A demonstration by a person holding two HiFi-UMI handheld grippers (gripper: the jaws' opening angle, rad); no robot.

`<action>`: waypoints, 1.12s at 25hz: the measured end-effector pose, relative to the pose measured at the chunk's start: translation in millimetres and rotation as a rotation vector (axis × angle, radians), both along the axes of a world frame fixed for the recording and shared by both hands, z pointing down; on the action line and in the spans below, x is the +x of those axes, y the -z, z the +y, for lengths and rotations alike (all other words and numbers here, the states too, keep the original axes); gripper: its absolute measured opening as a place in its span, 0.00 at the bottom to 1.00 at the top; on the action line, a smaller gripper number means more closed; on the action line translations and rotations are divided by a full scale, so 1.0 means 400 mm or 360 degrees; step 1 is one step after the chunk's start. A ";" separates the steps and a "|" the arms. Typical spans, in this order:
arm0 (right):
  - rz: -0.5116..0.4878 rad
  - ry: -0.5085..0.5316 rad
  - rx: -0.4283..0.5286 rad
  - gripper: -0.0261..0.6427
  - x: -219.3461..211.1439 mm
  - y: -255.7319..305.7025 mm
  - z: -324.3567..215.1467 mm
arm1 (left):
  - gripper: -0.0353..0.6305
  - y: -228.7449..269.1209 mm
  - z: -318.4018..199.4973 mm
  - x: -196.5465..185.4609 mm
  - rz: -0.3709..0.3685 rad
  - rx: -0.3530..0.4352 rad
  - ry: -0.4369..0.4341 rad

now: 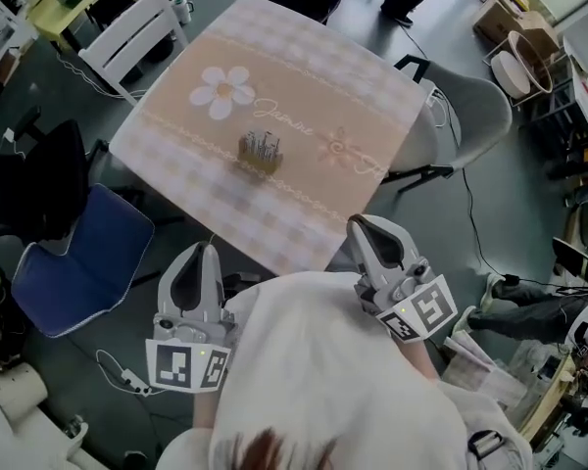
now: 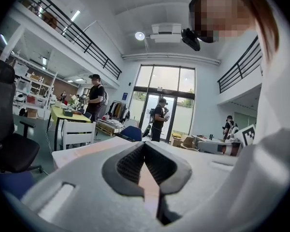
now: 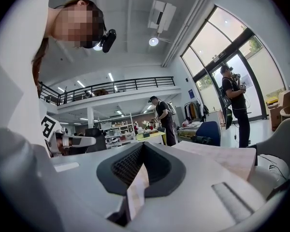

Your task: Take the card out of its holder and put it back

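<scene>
The card holder (image 1: 259,153) is a small tan base with dark upright prongs, standing near the middle of the table (image 1: 304,76), which has a pink checked cloth. From here I cannot make out the card separately. Both grippers hang off the table's near edge, close to the person's body and well short of the holder. My left gripper (image 1: 205,252) has its jaws together with nothing between them, as the left gripper view (image 2: 144,144) confirms. My right gripper (image 1: 357,225) is also shut and empty, its tip (image 3: 142,145) pointing level across the tabletop.
A white chair (image 1: 137,33) stands at the table's far left, a blue chair (image 1: 73,255) at its near left and a grey chair (image 1: 473,116) at its right. Cables lie on the floor. People (image 2: 159,119) stand beyond the table.
</scene>
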State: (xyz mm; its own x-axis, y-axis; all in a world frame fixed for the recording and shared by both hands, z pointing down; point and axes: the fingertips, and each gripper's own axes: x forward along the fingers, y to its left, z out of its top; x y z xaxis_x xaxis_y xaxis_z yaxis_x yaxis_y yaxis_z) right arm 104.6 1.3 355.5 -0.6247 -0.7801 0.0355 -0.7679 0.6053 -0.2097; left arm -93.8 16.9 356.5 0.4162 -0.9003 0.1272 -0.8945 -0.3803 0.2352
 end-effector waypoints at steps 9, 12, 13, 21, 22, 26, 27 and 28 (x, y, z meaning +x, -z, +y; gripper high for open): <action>0.0006 0.0016 -0.0066 0.04 0.002 -0.026 0.018 | 0.05 -0.019 0.011 -0.029 -0.0056 -0.0026 0.0010; 0.0017 0.0023 -0.0084 0.04 0.001 -0.033 0.026 | 0.05 -0.027 0.017 -0.010 -0.0060 -0.0027 -0.0048; 0.0020 0.0025 -0.0087 0.04 0.000 -0.035 0.028 | 0.05 -0.029 0.018 -0.005 -0.0058 -0.0029 -0.0059; 0.0030 0.0028 -0.0098 0.04 -0.002 -0.037 0.039 | 0.05 -0.032 0.024 0.010 -0.0049 -0.0038 -0.0084; 0.0031 0.0027 -0.0096 0.04 -0.002 -0.036 0.040 | 0.05 -0.031 0.024 0.013 -0.0051 -0.0035 -0.0088; 0.0034 0.0030 -0.0090 0.04 0.000 -0.038 0.047 | 0.05 -0.028 0.029 0.025 -0.0062 -0.0016 -0.0100; 0.0033 0.0030 -0.0088 0.04 0.000 -0.038 0.048 | 0.05 -0.028 0.030 0.028 -0.0058 -0.0012 -0.0102; 0.0032 0.0029 -0.0087 0.04 0.000 -0.038 0.050 | 0.05 -0.027 0.032 0.030 -0.0055 -0.0010 -0.0103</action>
State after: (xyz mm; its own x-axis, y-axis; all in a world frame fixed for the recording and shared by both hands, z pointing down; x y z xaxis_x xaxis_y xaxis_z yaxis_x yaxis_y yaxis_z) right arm 104.8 21.3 370.6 -0.6375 -0.7652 0.0902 -0.7612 0.6073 -0.2274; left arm -81.9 29.5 367.2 0.4691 -0.8707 0.1478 -0.8755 -0.4365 0.2071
